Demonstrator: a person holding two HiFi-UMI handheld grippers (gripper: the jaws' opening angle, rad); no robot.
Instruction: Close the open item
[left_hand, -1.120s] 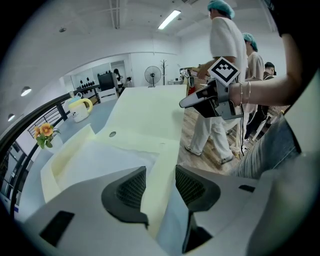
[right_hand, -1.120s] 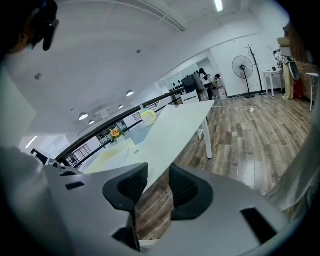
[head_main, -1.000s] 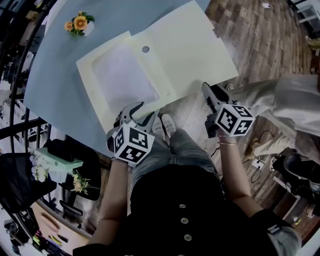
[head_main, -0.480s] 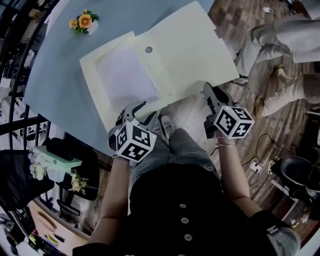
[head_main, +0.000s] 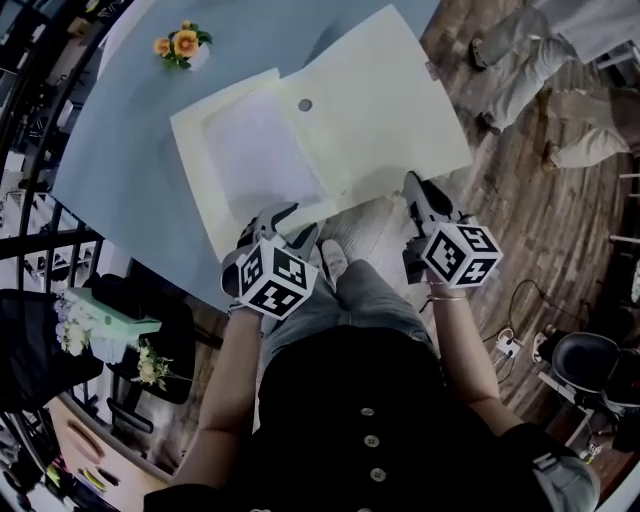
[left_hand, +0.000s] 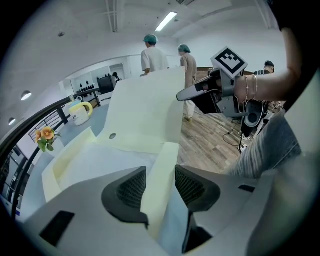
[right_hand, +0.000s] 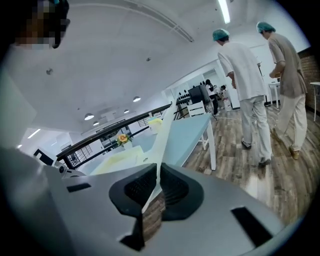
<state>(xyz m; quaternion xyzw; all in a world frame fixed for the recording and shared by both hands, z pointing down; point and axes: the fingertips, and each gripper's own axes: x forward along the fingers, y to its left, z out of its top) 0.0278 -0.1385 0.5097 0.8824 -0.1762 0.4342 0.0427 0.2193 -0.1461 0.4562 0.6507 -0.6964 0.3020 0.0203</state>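
On the blue table (head_main: 130, 120) we log the cream box (head_main: 190, 150) open at the near edge, its lid (head_main: 385, 100) flat to the right, with the left gripper (head_main: 285, 215) fingers (left_hand: 131, 190) clamping the near wall and the right gripper (head_main: 415, 185) fingers (right_hand: 137, 189), just closing, pinching the lid's near edge.

- The floor (head_main: 560, 220) is brown wood planks, over on the right.
- A big pale blue table (head_main: 120, 140) stands on the left.
- A small pot of orange flowers (head_main: 180, 45) sits at the table's far end.
- A black railing (right_hand: 100, 137) runs behind the table.
- Long bright lights (left_hand: 167, 21) shine on the white ceiling.
- Two people in green caps (right_hand: 240, 65) stand far off on the wood.
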